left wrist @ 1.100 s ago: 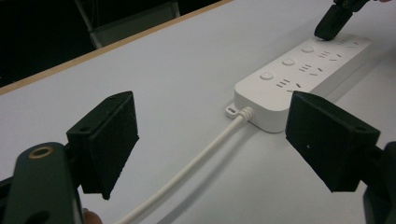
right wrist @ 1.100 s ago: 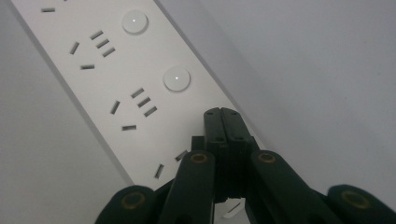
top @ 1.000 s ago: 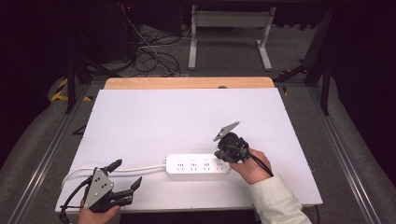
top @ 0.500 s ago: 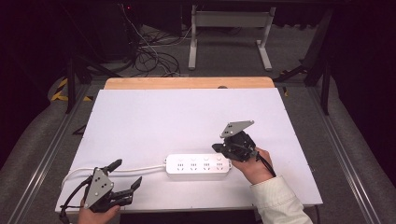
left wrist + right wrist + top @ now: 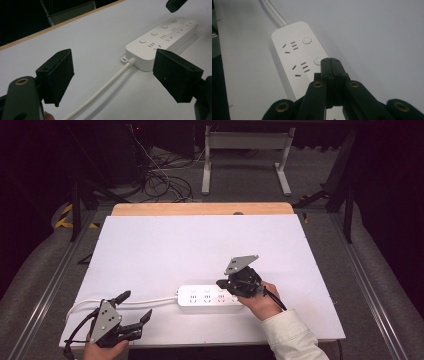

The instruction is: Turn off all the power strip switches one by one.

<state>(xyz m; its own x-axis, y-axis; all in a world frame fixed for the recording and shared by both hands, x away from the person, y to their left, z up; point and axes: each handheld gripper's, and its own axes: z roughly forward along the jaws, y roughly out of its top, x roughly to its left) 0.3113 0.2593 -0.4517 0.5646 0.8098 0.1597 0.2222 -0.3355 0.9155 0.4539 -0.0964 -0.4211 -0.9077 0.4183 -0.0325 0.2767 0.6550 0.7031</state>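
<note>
A white power strip (image 5: 210, 296) lies flat near the front of the white tabletop (image 5: 200, 245). Its white cable (image 5: 125, 301) runs off to the left. My right gripper (image 5: 220, 283) is shut with nothing between its jaws and points left over the strip's right half. In the right gripper view its closed tips (image 5: 330, 60) sit right beside the second round button (image 5: 317, 60) of the strip (image 5: 294, 55). I cannot tell whether they touch it. My left gripper (image 5: 136, 306) rests open at the front left corner. Its jaws (image 5: 113, 72) frame the cable (image 5: 105, 87) and the strip's end (image 5: 162, 40) without touching them.
A wooden strip (image 5: 200, 209) edges the far side of the table. Behind it on the floor stand a white desk frame (image 5: 245, 160) and a tangle of dark cables (image 5: 160, 180). Grey padded rails (image 5: 45, 270) run along both sides.
My right gripper has shifted slightly left and lower over the power strip, and its grey top plate has turned. The left gripper and the strip have stayed put.
</note>
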